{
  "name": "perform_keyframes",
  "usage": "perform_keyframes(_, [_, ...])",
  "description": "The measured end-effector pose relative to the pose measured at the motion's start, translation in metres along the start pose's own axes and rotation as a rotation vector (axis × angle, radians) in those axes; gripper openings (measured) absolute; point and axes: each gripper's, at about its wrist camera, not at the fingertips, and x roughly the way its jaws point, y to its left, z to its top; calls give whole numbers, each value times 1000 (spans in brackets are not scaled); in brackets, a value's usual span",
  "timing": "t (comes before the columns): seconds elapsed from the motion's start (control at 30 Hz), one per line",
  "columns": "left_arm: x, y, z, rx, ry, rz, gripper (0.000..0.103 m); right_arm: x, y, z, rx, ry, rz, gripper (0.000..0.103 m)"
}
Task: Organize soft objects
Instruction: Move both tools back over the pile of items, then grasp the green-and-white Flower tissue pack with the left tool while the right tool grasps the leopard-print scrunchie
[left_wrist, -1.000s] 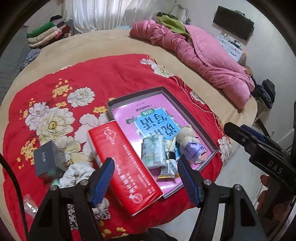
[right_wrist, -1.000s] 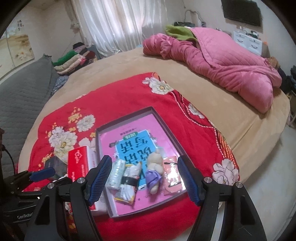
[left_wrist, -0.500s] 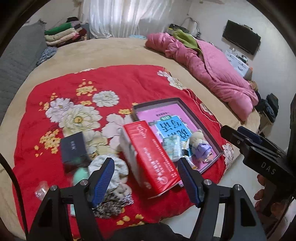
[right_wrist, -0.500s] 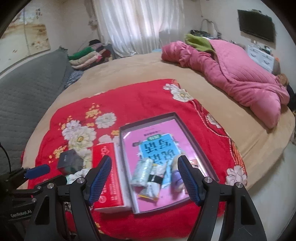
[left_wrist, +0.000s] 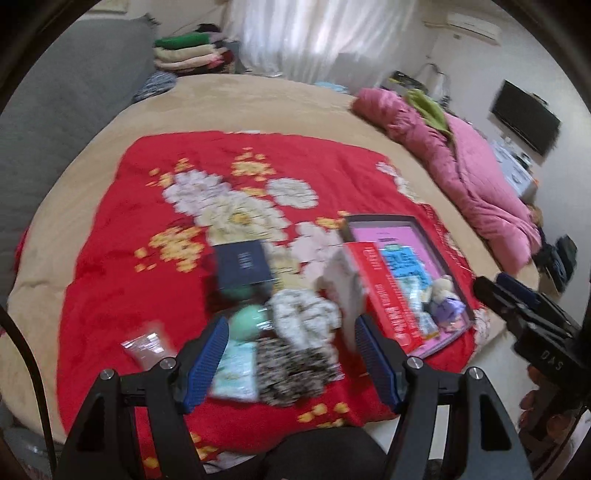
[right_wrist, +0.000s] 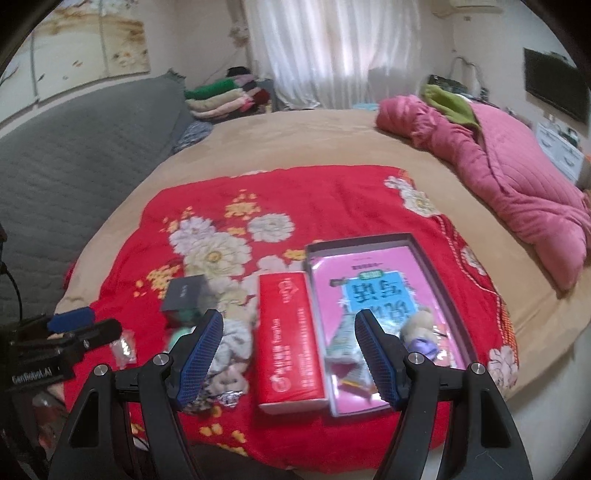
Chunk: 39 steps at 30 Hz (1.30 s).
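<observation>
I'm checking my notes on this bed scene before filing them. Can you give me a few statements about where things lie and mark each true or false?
1. The small plush toy lies inside the grey tray. True.
2. The red box lies to the right of the tray in the right wrist view. False: it lies along the tray's left side.
3. The right tongs are clamped on the red box. False: they are open and hold nothing.
4. The pink quilt is bunched at the bed's far right. True.
5. The left tongs are open and empty. True.
</observation>
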Motion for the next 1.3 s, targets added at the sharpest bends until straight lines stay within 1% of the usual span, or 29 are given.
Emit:
perform_keyframes(0.27, [-11,81,-18,-131,3,82,70,10,31,-5,-46,26,42,75])
perform_keyframes(0.4, [-11,107,-28,-178,13,93,70,20,45,-11,-72,51,70,75])
perform_keyframes(0.5, [-7,117,-35,-186,27,98,70,32,60,-21,-103,86,101,75])
perform_keyframes(0.6, [-2,119,-41,-180,45,94,70,43,72,-31,-137,119,132,75])
perform_keyframes(0.93, [28,107,-60,-144,130,61,70,79,100,-69,-250,223,155,75])
perform_keyframes(1.1, [47,95,-67,-126,176,33,70,90,102,-80,-274,244,141,75])
perform_keyframes(1.3, [65,83,-73,-101,215,28,70,104,101,-89,-292,274,144,75])
